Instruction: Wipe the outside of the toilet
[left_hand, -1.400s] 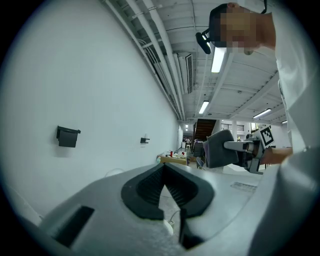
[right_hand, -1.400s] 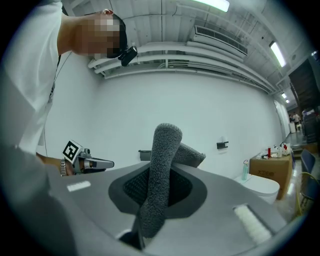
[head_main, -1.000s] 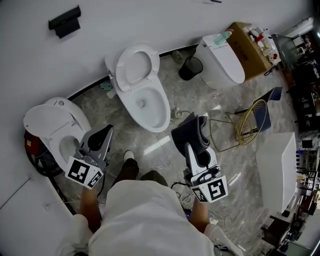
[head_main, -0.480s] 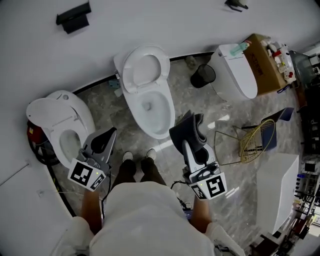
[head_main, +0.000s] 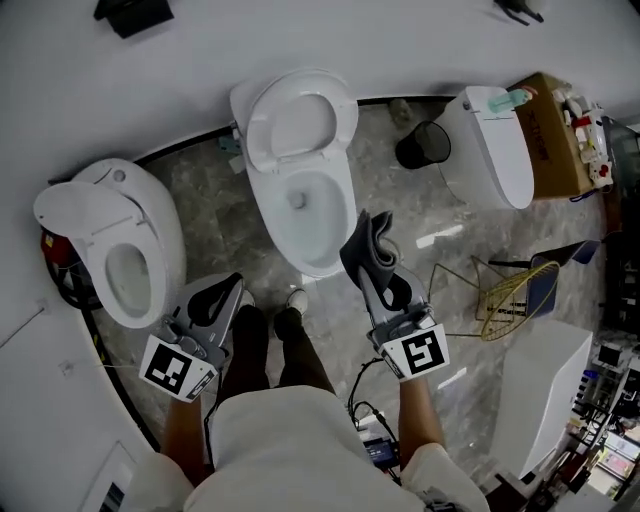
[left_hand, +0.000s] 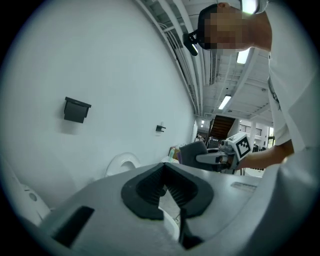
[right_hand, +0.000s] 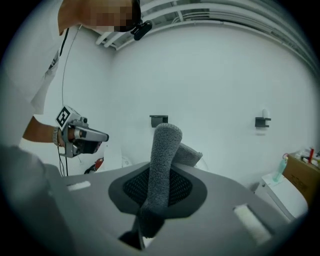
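The white toilet (head_main: 300, 170) stands against the wall in the head view, with its lid up and its bowl open. My right gripper (head_main: 372, 238) hovers just right of the bowl's front rim, shut on a folded grey cloth (head_main: 380, 255). The right gripper view shows that cloth (right_hand: 162, 160) sticking up between the jaws. My left gripper (head_main: 230, 285) is lower left of the bowl, near the person's feet, jaws together on nothing. From the left gripper (left_hand: 164, 167) view I see the raised lid (left_hand: 121, 164) and the right gripper with its cloth (left_hand: 192, 152).
A second toilet (head_main: 110, 250) stands at the left with its lid up. A closed one (head_main: 495, 150) is at the right, beside a black bin (head_main: 420, 145) and a cardboard box (head_main: 555, 130). A gold wire rack (head_main: 510, 290) and a white panel (head_main: 535, 380) are at the right.
The person has stepped up to the middle toilet, feet now just before the bowl. The right gripper with the cloth has come close to the bowl's front right rim.
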